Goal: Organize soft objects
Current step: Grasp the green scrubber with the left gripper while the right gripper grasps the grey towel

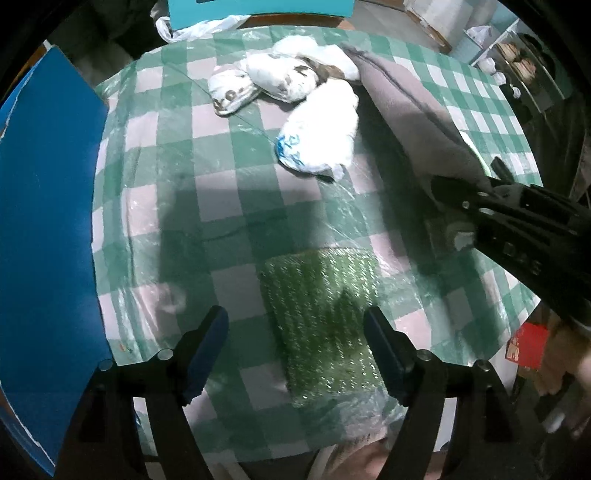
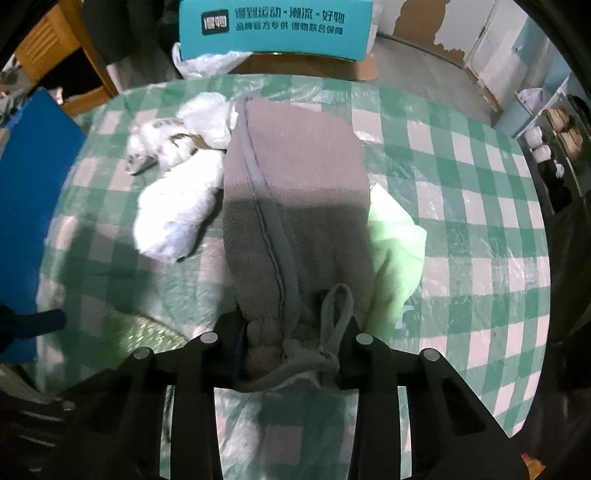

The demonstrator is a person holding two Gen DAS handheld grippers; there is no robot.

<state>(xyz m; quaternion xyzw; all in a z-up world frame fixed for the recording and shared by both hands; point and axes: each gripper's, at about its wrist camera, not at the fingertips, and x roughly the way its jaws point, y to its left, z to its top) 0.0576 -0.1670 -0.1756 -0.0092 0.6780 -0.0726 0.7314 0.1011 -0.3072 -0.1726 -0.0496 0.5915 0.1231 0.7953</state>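
My right gripper is shut on the near end of a grey fleece cloth, which stretches away over the table; it also shows in the left wrist view, with the right gripper at its end. A pale green cloth lies under its right side. White bundled soft items lie at the far middle. My left gripper is open and empty above a green bubble-wrap pad.
A green-and-white checked tablecloth under clear plastic covers the round table. A blue box stands at the left edge. A teal printed box stands beyond the far edge. Shelves stand at the right.
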